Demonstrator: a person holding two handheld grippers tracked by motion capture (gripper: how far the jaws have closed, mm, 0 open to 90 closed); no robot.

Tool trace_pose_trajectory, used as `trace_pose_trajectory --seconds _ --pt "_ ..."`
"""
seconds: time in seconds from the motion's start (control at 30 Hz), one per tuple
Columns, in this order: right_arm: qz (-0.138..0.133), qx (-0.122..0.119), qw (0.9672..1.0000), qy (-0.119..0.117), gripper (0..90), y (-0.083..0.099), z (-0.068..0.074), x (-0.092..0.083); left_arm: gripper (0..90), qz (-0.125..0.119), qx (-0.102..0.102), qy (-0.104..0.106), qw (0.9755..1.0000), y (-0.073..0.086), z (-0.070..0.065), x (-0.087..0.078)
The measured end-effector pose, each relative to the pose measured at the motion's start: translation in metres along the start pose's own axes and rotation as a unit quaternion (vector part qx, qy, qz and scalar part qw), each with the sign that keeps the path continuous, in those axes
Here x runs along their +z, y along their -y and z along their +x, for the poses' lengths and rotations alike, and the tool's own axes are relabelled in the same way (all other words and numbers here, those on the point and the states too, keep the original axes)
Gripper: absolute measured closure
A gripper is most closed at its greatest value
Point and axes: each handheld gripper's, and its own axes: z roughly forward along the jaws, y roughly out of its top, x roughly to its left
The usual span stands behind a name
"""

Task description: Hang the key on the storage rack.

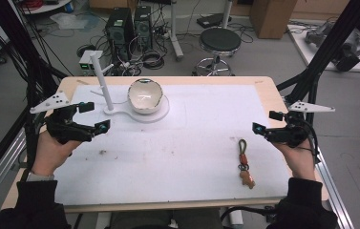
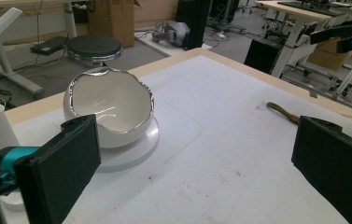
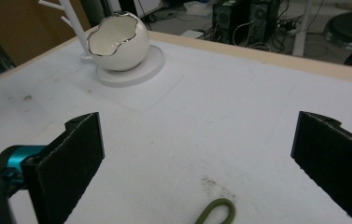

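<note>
The keychain (image 1: 244,163), an olive cord loop with a reddish band and a small tan figure charm, lay on the white tabletop (image 1: 192,143) just ahead of the right tool (image 1: 265,122), inward from it. Both the right tool and the left tool (image 1: 94,116) stood wide open, holding nothing. No writing could be read on it.

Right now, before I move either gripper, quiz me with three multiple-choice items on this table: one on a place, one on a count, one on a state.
1. Where does the keychain lie?
A. in the bowl
B. on the mat by the right gripper
C. on the stand

2. How many bowls are on the table?
A. one
B. two
C. three

3. How is the left gripper?
A. shut on the keychain
B. open, holding nothing
C. shut on the bowl

B: it lies flat on the mat.
A: one egg-shaped bowl.
B: its jaws stand apart.
</note>
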Motion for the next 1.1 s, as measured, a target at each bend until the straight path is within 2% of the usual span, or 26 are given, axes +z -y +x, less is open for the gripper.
trace_pose_trajectory --seconds 0.1,0.27,0.37,0.47,0.57,0.7,0.87,1.0,1.1 --pt "0.006 0.032 0.9994 0.010 2.0 0.009 -0.005 0.014 1.7 0.004 -0.004 -0.004 1.0000 0.001 0.001 0.001" --pt "0.037 0.043 0.9982 0.021 2.0 0.029 -0.012 0.033 1.7 0.003 -0.009 -0.010 0.9999 0.001 0.005 -0.001" --pt "0.052 0.047 0.9975 0.007 2.0 0.040 -0.015 0.040 1.7 0.003 -0.012 -0.016 0.9998 0.001 0.007 -0.002" --pt "0.066 0.061 0.9959 -0.002 2.0 0.050 -0.017 0.046 1.7 0.003 -0.015 -0.019 0.9997 0.002 0.008 -0.001" --pt "0.088 0.061 0.9943 -0.001 2.0 0.060 -0.017 0.056 1.7 0.007 -0.020 -0.022 0.9995 0.003 0.010 0.001" --pt "0.124 0.061 0.9904 -0.007 2.0 0.072 -0.015 0.070 1.7 0.007 -0.022 -0.021 0.9995 0.005 0.011 0.003" --pt "0.136 0.077 0.9874 -0.021 2.0 0.079 -0.013 0.078 1.7 0.008 -0.022 -0.020 0.9995 0.005 0.010 0.004" --pt "0.139 0.073 0.9872 -0.024 2.0 0.081 -0.012 0.082 1.7 0.011 -0.024 -0.018 0.9995 0.006 0.010 0.007" --pt "0.150 0.074 0.9856 -0.022 2.0 0.083 -0.011 0.085 1.7 0.014 -0.023 -0.016 0.9995 0.006 0.010 0.008"
